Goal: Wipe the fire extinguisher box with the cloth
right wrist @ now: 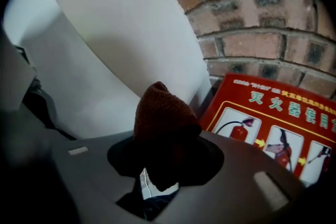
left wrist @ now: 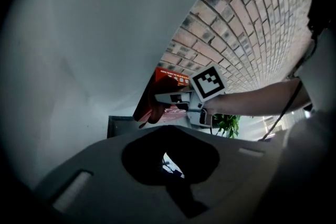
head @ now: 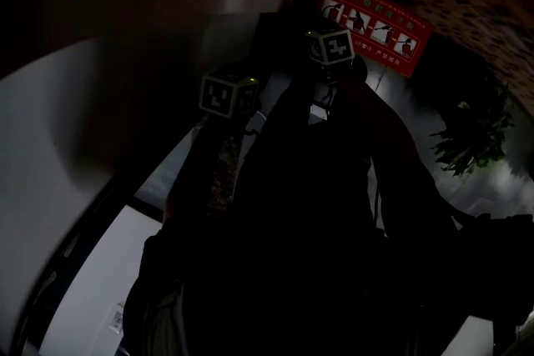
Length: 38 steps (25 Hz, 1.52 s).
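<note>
The right gripper has its fingers clamped on the brown cloth near the red fire extinguisher box, the left gripper fingers are too dark to judge, and I think hard rubbing may pull the cloth loose.

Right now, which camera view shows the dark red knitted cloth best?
The right gripper view: the dark red knitted cloth fills the centre, clamped in the right gripper. The left gripper view shows it small and distant, hanging from that gripper. The head view is too dark to show it.
</note>
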Each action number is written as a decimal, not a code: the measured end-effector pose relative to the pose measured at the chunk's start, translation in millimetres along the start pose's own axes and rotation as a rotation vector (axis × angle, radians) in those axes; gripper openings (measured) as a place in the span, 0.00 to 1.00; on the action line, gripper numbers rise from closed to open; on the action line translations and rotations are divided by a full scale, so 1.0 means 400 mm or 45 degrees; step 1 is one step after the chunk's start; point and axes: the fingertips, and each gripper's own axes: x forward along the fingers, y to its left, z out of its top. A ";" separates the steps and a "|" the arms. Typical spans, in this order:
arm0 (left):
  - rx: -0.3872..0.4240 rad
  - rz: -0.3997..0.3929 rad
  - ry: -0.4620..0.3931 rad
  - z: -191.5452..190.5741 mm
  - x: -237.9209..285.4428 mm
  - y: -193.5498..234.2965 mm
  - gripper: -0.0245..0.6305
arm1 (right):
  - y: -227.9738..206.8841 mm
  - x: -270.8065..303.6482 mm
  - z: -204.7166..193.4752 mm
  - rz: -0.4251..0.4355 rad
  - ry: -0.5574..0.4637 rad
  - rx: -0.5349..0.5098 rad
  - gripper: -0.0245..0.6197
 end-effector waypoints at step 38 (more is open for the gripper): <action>0.268 -0.078 0.101 0.158 0.193 -0.334 0.04 | -0.701 -0.579 -0.252 -0.530 -0.156 0.542 0.25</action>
